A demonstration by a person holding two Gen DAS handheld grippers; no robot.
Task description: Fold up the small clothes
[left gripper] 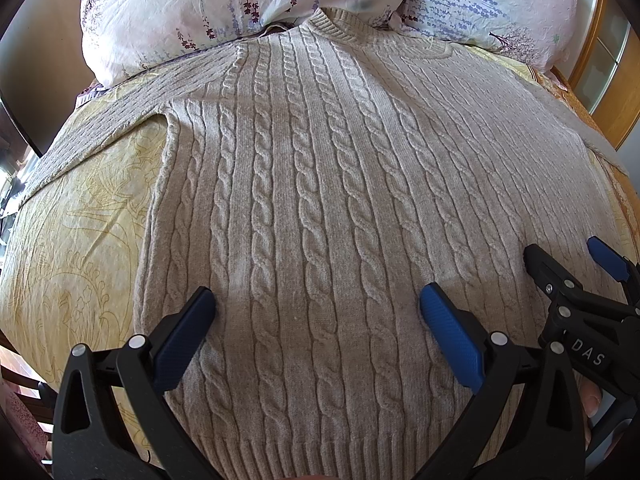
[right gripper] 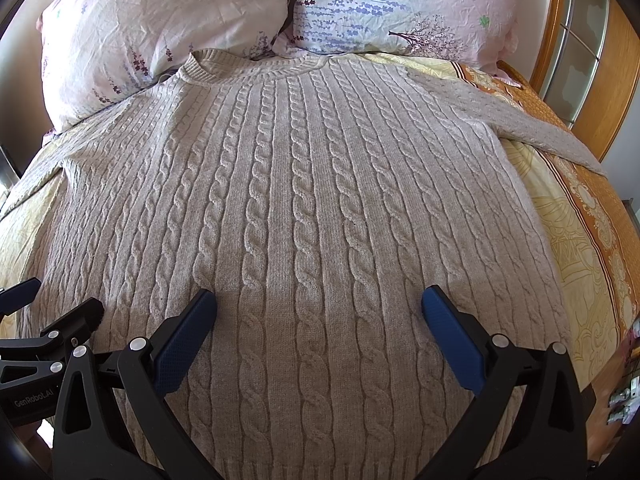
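Observation:
A beige cable-knit sweater (left gripper: 320,184) lies flat, front up, on a bed, collar toward the pillows; it also fills the right wrist view (right gripper: 304,200). Its left sleeve (left gripper: 92,128) and right sleeve (right gripper: 532,124) spread out sideways. My left gripper (left gripper: 318,304) is open and empty over the lower body of the sweater, left of middle. My right gripper (right gripper: 320,306) is open and empty over the lower body, right of middle; it also shows at the right edge of the left wrist view (left gripper: 568,256). The hem lies just below both grippers.
A yellow patterned bedsheet (left gripper: 84,232) with an orange border (right gripper: 600,216) covers the bed. Two floral pillows (left gripper: 208,4) (right gripper: 400,4) lie beyond the collar. A wooden headboard or cabinet frame (right gripper: 616,80) stands at the far right.

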